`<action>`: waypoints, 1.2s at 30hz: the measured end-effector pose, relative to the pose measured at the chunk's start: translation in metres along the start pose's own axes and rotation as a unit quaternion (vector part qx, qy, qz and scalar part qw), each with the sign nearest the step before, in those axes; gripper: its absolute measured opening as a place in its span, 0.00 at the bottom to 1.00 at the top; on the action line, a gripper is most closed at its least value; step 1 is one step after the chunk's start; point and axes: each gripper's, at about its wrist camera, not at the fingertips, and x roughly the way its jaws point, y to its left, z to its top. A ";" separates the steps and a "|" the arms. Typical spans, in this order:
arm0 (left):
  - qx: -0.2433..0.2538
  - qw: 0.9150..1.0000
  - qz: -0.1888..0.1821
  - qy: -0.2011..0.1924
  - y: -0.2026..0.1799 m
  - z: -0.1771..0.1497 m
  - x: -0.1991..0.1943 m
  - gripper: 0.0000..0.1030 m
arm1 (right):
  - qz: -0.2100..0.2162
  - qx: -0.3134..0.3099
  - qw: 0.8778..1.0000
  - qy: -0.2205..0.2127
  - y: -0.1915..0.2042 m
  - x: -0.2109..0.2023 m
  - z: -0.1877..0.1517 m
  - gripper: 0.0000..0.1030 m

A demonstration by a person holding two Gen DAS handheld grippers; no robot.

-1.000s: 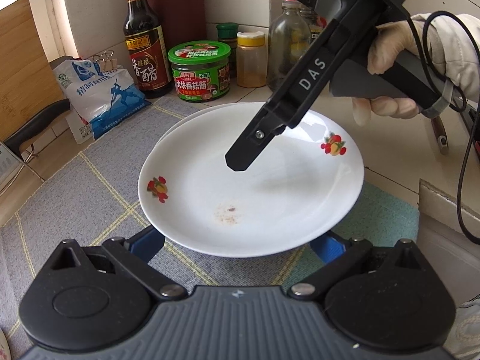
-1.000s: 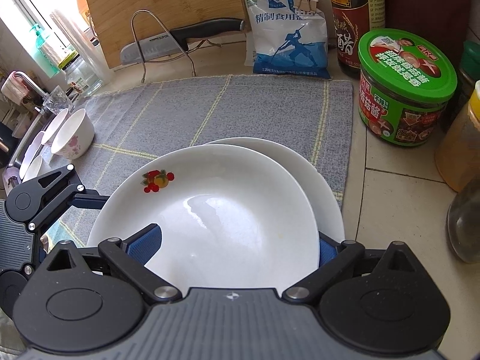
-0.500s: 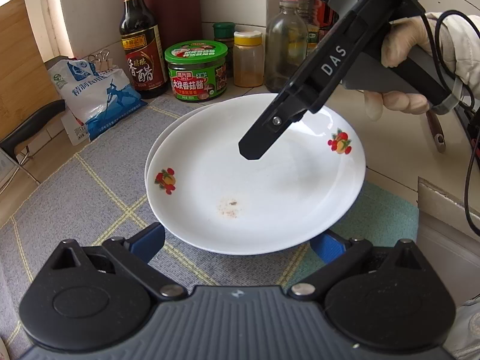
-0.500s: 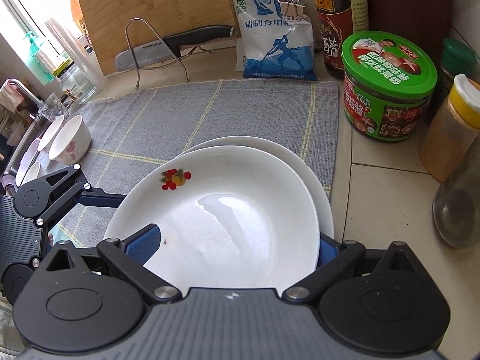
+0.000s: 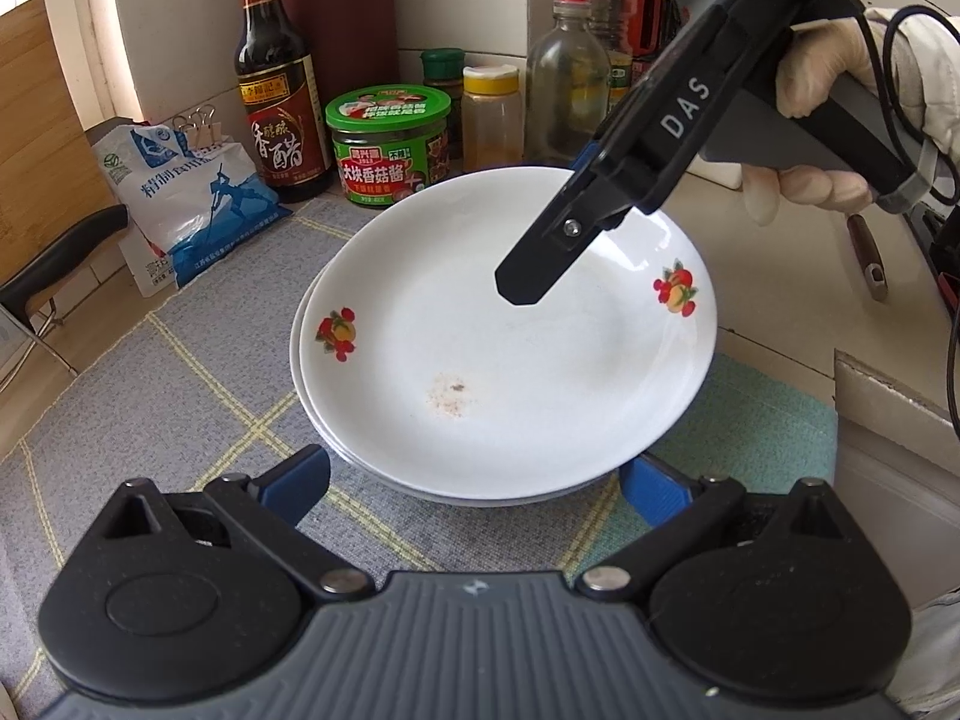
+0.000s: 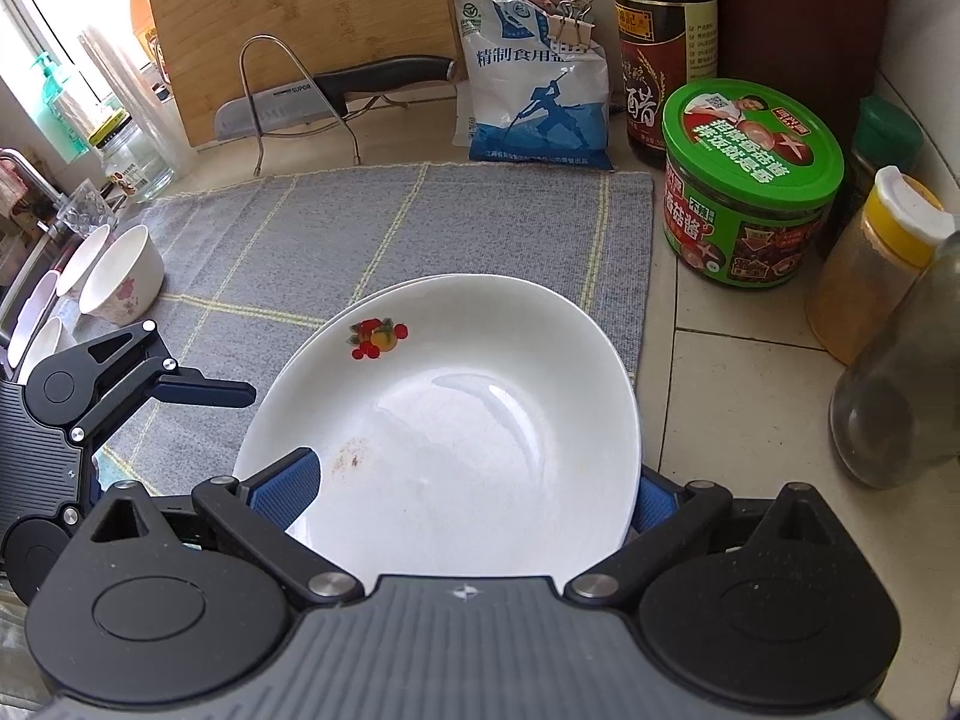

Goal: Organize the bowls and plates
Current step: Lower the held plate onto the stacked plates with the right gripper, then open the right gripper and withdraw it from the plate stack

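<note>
We see a white plate [image 5: 510, 360] with small fruit prints and a faint brown smudge, lying nearly centred on a second white plate [image 5: 298, 354] whose rim peeks out on one side. Both lie on a grey checked mat [image 6: 372, 228] spread over the counter [image 6: 738, 372].

Our right gripper [image 6: 474, 489] reaches over the stack with its blue pads [image 6: 282, 486] spread wide, one at each side of the plates' rim; we cannot tell whether they touch it. Our left gripper [image 5: 474, 480] is also spread wide at the near rim, holding nothing.

Behind the plates stand a green-lidded jar [image 6: 750, 180], a dark bottle [image 6: 663, 48], a blue and white bag [image 6: 534, 84] and a knife [image 6: 336, 96] on a wire rack. Small bowls [image 6: 123, 273] sit at the mat's far left edge.
</note>
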 end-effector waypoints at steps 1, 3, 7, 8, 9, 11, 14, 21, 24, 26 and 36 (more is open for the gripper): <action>0.000 1.000 0.002 0.000 0.000 0.000 0.000 0.99 | -0.003 -0.001 1.000 0.001 0.001 0.000 0.000 1.00; 0.000 1.000 0.006 -0.002 0.001 -0.002 -0.002 0.99 | -0.009 -0.003 1.000 0.002 0.002 -0.001 0.000 1.00; 0.003 1.000 0.017 -0.006 0.002 -0.005 -0.006 0.99 | -0.025 -0.010 1.000 0.004 0.005 -0.002 -0.001 1.00; 0.004 1.000 0.022 -0.008 0.003 -0.006 -0.008 0.99 | -0.030 -0.011 0.999 0.004 0.006 -0.003 -0.001 1.00; 0.003 1.000 0.027 -0.012 0.003 -0.007 -0.010 0.99 | -0.041 -0.013 0.999 0.007 0.006 -0.003 -0.002 1.00; 0.001 0.999 0.033 -0.022 0.005 -0.009 -0.014 0.99 | -0.050 -0.017 0.999 0.006 0.006 -0.005 -0.005 1.00; -0.005 0.998 0.046 -0.040 0.008 -0.010 -0.023 0.99 | -0.048 -0.013 0.999 -0.003 0.007 -0.009 -0.008 1.00; -0.032 0.995 0.077 -0.063 0.014 -0.009 -0.044 0.99 | -0.093 -0.026 0.992 -0.077 0.032 -0.025 -0.012 1.00; -0.056 0.995 0.067 -0.056 0.019 -0.011 -0.051 0.99 | -0.133 -0.039 0.984 -0.110 0.046 -0.028 -0.017 1.00; -0.068 0.994 0.066 -0.052 0.020 -0.012 -0.055 0.99 | -0.143 -0.042 0.981 -0.124 0.054 -0.029 -0.021 1.00; -0.099 0.988 0.109 -0.043 0.010 -0.025 -0.073 0.99 | -0.118 -0.071 0.980 -0.146 0.090 -0.023 -0.037 1.00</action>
